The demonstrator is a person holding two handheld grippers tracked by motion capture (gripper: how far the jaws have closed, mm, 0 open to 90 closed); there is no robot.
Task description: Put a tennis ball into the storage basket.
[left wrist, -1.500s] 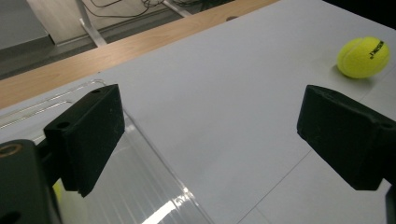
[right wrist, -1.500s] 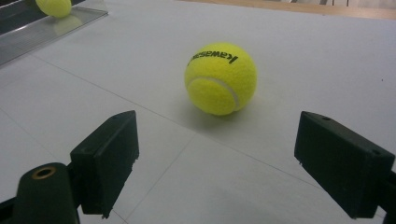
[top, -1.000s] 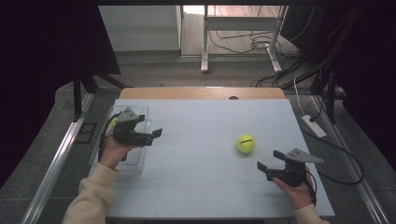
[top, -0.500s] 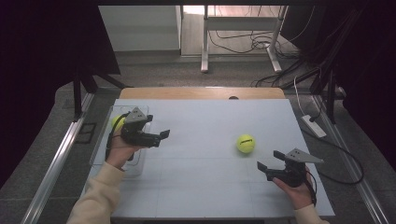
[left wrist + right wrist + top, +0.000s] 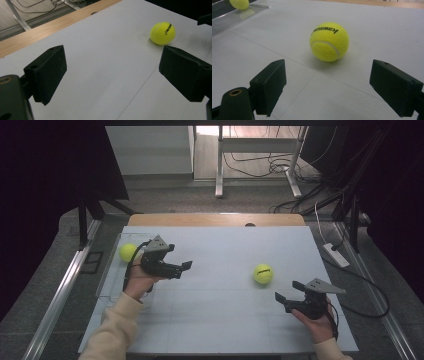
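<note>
A yellow tennis ball lies on the pale table top, right of centre. My right gripper stands open just short of it, to its near right; in the right gripper view the ball sits ahead of the open jaws, apart from them. My left gripper hovers open at the table's left and points towards that ball; nothing is between its jaws, and the ball shows far off. A second tennis ball rests in a clear tray at the left edge.
A wooden strip borders the table's far edge. The clear tray with its ball appears at the top left of the right gripper view. Metal rails, desk legs and cables lie on the floor beyond the table.
My left gripper has moved to the right, away from the clear tray and out over the table; the ball in the tray is now uncovered. The right gripper and the loose ball have stayed put.
</note>
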